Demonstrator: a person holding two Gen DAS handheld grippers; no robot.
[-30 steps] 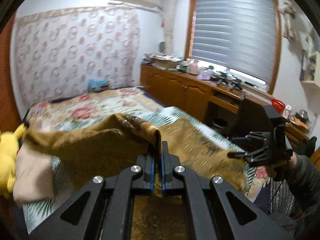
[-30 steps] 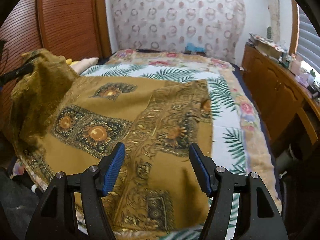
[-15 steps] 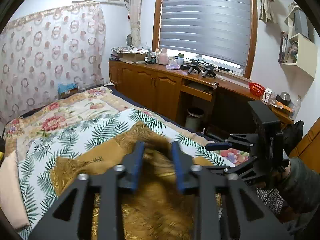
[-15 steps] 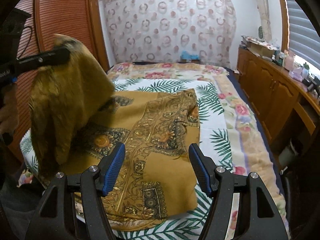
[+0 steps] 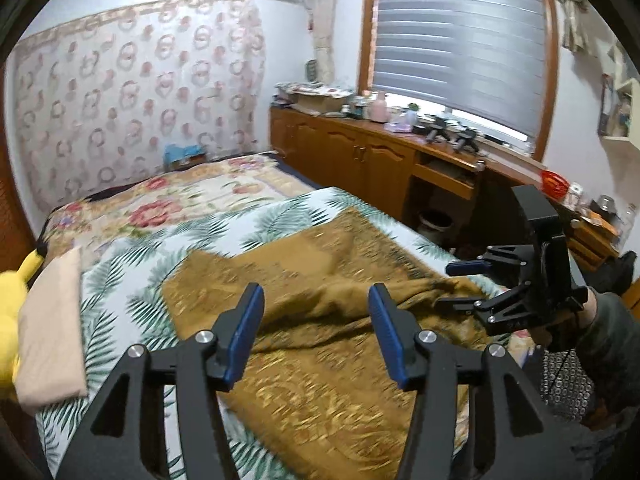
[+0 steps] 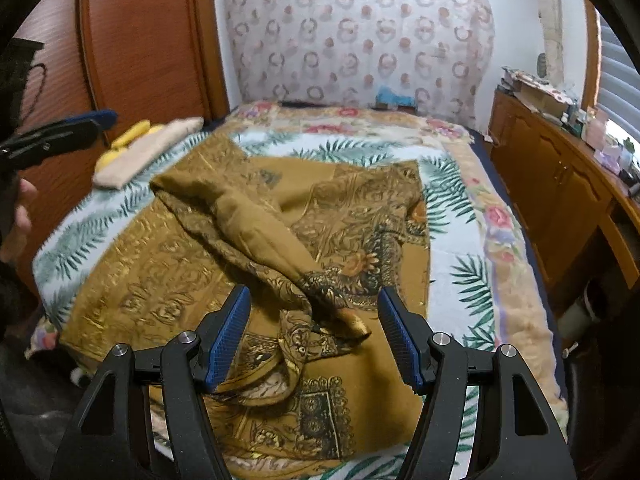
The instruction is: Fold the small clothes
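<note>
Left gripper: its blue-padded jaws stand apart and have just been opening; nothing is pinched between them, and the cloth lies below and beyond the pads, free of them.
Right gripper: jaws spread wide and empty, hanging over the near end of the cloth; a rolled corner of the fabric shows between the two pads but neither pad presses on it.
Right gripper seen from the left wrist: at the right edge of the bed, held by a person's hand in a dark sleeve, fingers pointing in over the cloth.
Mustard patterned cloth: lies spread on the bed with one flap thrown diagonally across its middle, making a loose, rumpled ridge that ends in a curled tip near the right gripper.
Bed cover: white with green palm leaves and a floral border, showing around the cloth on the far and right sides.
Folded beige item: flat on the cover, well apart from the cloth, toward the wooden wardrobe side.
Yellow plush toy: just beside the beige item, at the bed's edge.
Wooden cabinets: along the wall under the window blind, their top cluttered with small things.
</note>
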